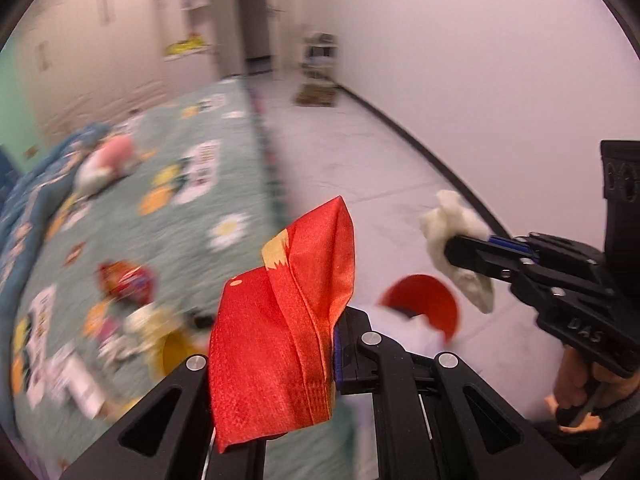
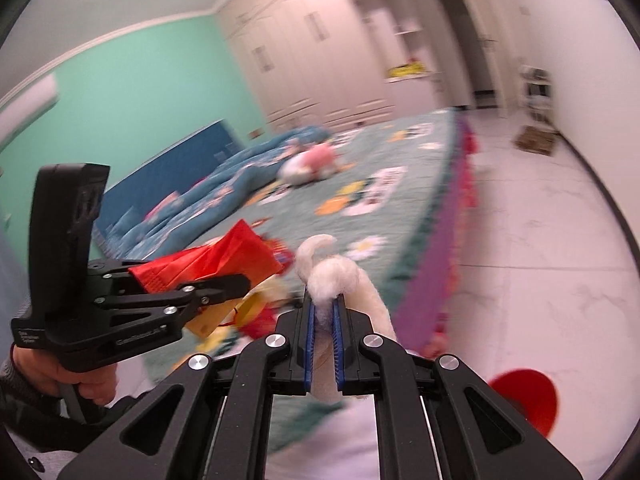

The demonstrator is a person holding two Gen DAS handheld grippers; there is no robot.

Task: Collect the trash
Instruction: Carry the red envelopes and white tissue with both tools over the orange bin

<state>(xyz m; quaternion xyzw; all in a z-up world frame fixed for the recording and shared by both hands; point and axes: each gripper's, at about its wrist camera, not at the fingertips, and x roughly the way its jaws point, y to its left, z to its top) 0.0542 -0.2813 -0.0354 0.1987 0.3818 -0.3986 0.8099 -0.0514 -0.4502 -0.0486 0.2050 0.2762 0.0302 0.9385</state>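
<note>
Left tongs: my left tongs (image 1: 304, 360) are clamped on a red wrapper (image 1: 280, 332), which stands up out of the jaws and hides most of them in the left wrist view; from the right wrist view the same tongs (image 2: 236, 284) show side-on with the wrapper (image 2: 208, 264) sticking out above them.
Right tongs: my right tongs (image 2: 325, 320) are closed on a white wad of tissue (image 2: 332, 276), its crumpled top bulging just past the blue pads (image 2: 308, 340); in the left wrist view these tongs (image 1: 460, 250) sit to the right of my left pair, apart from it, the tissue (image 1: 448, 228) hanging off their tip.
Hands: my right hand (image 1: 576, 384) grips its handle at the lower right, my left hand (image 2: 80, 380) its handle at the lower left.
Bed: the bed (image 1: 224, 184) with a green flowered cover lies to the left of and beyond both tongs.
Litter on the bed: a red snack bag (image 1: 126, 282) and other blurred scraps lie on the cover, left of my left tongs.
Red bin: a red bin (image 1: 424, 304) shows below, between the two pairs of tongs, its rim only partly seen.
Floor: pale floor (image 1: 360, 168) stretches ahead, right of the bed.
</note>
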